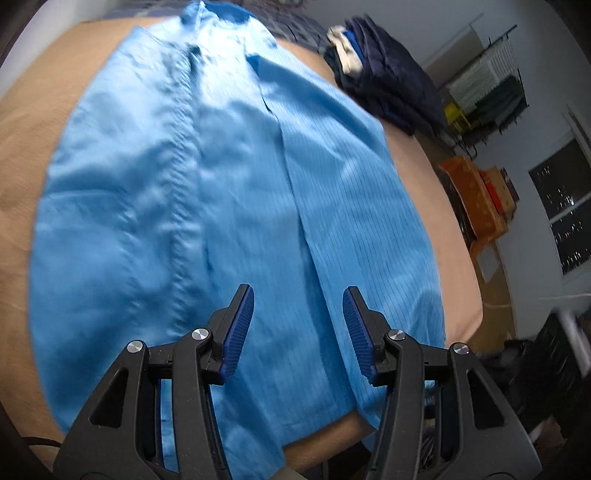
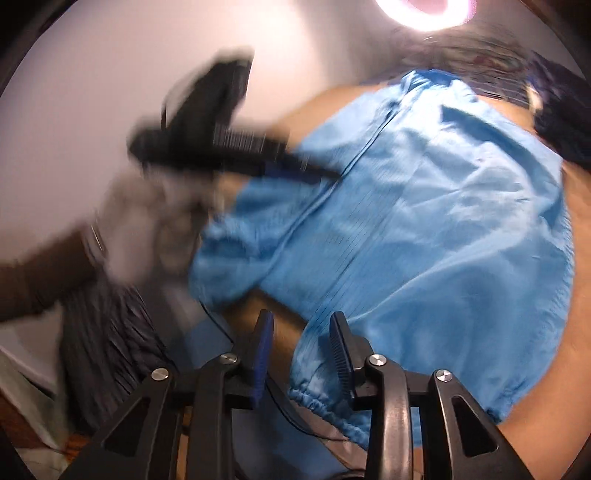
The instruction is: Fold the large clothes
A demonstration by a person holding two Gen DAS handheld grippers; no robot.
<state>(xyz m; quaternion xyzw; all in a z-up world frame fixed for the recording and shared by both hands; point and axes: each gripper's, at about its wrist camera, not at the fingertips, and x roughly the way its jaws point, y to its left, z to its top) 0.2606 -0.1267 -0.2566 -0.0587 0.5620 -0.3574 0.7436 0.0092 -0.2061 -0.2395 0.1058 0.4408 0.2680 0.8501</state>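
A large light-blue garment (image 1: 221,184) lies spread flat on a tan bed cover (image 1: 22,147), with one panel folded over along a long seam. My left gripper (image 1: 297,325) hovers open and empty above the garment's near hem. In the right wrist view the same garment (image 2: 424,221) lies ahead, its elastic cuff (image 2: 325,410) at the bed's edge. My right gripper (image 2: 301,347) is open, its jaws on either side of the fabric by the cuff. The left gripper (image 2: 295,166) shows there too, blurred, over the garment's left side.
A pile of dark folded clothes (image 1: 384,77) sits at the far right of the bed. Beyond the bed's right edge are an orange box (image 1: 476,199), a clothes rack (image 1: 487,81) and a window (image 1: 565,206). A bright lamp (image 2: 424,11) glares overhead.
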